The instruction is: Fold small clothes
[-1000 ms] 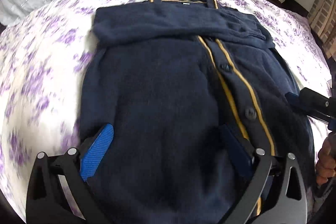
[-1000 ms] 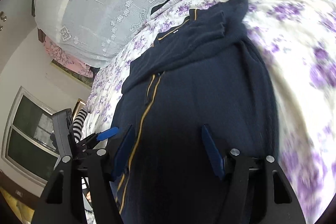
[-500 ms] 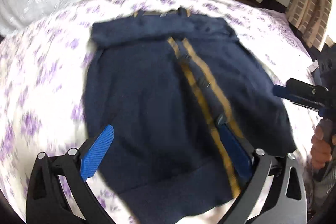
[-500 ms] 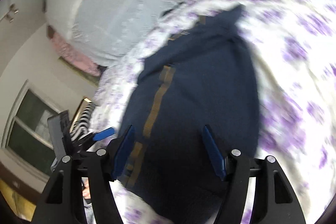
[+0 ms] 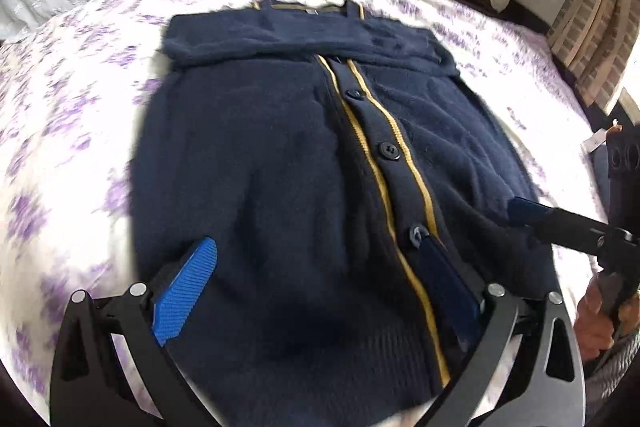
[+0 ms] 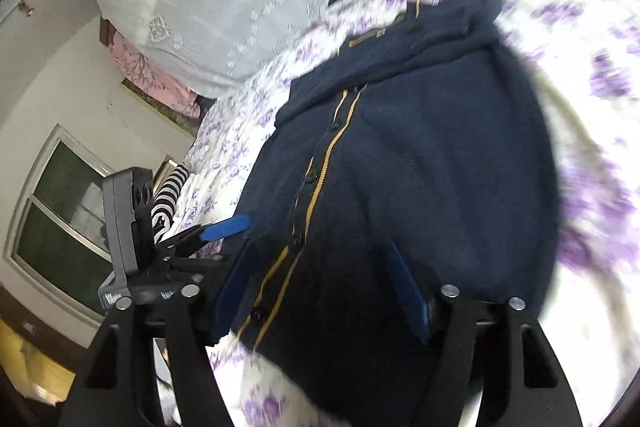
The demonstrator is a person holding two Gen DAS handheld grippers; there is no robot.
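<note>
From the left wrist view, one navy knit cardigan is lying flat on the purple-flowered bedsheet, sleeves folded across its chest, with two mustard stripes and three dark buttons showing. The left gripper is hanging over its ribbed hem, fingers spread wide.

From the right wrist view, the right gripper is likewise gaping wide over the cardigan, holding nothing.

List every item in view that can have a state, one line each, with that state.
navy cardigan: lying flat on the bed, front up, buttoned, sleeves folded across the chest.
left hand-held gripper: open, over the cardigan's hem.
right hand-held gripper: open, over the cardigan's lower part.
floral bedsheet: spread under the cardigan.
window: looks shut.
</note>
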